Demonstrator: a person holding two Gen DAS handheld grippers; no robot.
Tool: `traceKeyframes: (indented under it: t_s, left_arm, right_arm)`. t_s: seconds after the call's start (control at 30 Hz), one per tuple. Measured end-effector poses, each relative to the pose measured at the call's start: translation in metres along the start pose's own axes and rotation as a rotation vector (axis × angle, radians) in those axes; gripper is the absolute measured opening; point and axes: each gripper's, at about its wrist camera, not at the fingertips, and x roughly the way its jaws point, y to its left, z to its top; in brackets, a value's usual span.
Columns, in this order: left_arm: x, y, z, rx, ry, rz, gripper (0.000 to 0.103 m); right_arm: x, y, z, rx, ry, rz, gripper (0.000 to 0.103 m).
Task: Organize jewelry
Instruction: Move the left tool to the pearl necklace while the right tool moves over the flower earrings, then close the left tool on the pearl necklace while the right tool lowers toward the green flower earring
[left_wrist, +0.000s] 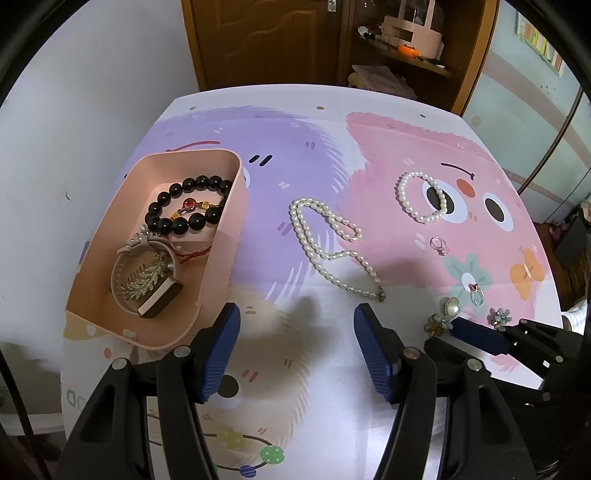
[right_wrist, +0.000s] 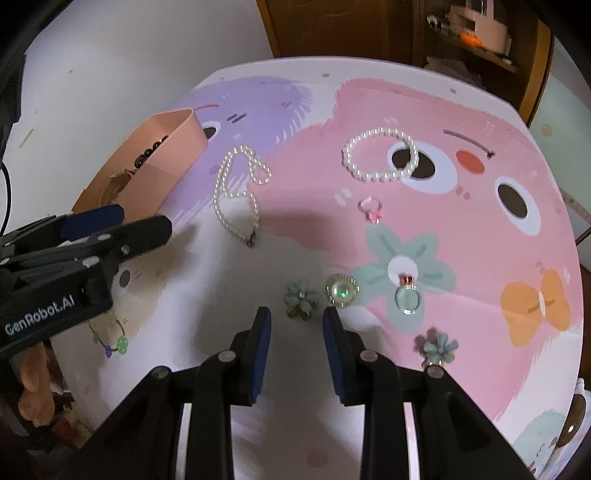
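A pink tray (left_wrist: 225, 236) at the left holds a black bead bracelet (left_wrist: 184, 206), a leaf brooch (left_wrist: 144, 280) and a watch band. On the table lie a pearl necklace (left_wrist: 325, 243), a pearl bracelet (left_wrist: 421, 197), a pink ring (left_wrist: 439, 245) and a clear ring (left_wrist: 476, 295). My left gripper (left_wrist: 297, 325) is open and empty, just short of the necklace. My right gripper (right_wrist: 297, 321) is open and empty, with a teal flower brooch (right_wrist: 301, 297) just beyond its fingertips and a round pearl brooch (right_wrist: 341, 290) to its right. A second flower brooch (right_wrist: 436, 347) lies right.
The table (right_wrist: 280, 258) is covered by a cartoon-print cloth and its right edge curves away. A wooden cabinet (left_wrist: 280, 40) with a pink box on a shelf stands behind. A white wall is at the left.
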Motion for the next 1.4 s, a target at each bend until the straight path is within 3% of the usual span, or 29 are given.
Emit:
traceKeyframes:
  t_s: [0.33, 0.4, 0.57, 0.73, 0.87, 1.03, 1.2, 1.4]
  left_arm:
    - [0.003, 0.002, 0.001, -0.010, 0.011, 0.003, 0.062]
    - [0.004, 0.003, 0.000, -0.014, 0.015, 0.002, 0.062]
    - [0.005, 0.006, 0.000, -0.030, 0.028, -0.017, 0.062]
    - [0.013, 0.013, 0.007, -0.088, 0.070, -0.085, 0.062]
    - [0.022, 0.013, 0.022, -0.129, 0.104, -0.129, 0.062]
    - [0.042, -0.002, 0.051, -0.118, 0.157, -0.129, 0.062]
    - [0.070, -0.005, 0.077, -0.145, 0.257, -0.101, 0.048]
    - [0.087, -0.003, 0.088, -0.170, 0.312, -0.069, 0.043]
  right_arm:
    - [0.003, 0.018, -0.001, -0.106, -0.037, -0.096, 0.029]
    - [0.003, 0.021, -0.002, -0.128, -0.045, -0.119, 0.021]
    - [0.002, 0.020, -0.002, -0.123, -0.049, -0.107, 0.018]
    - [-0.002, 0.014, 0.000, -0.098, -0.057, -0.097, 0.018]
    - [-0.003, 0.010, -0.001, -0.082, -0.056, -0.079, 0.018]
    - [-0.007, 0.005, -0.002, -0.067, -0.061, -0.059, 0.018]
    - [-0.015, 0.000, -0.003, -0.047, -0.071, -0.037, 0.018]
    - [-0.018, -0.004, -0.002, -0.024, -0.078, -0.015, 0.018]
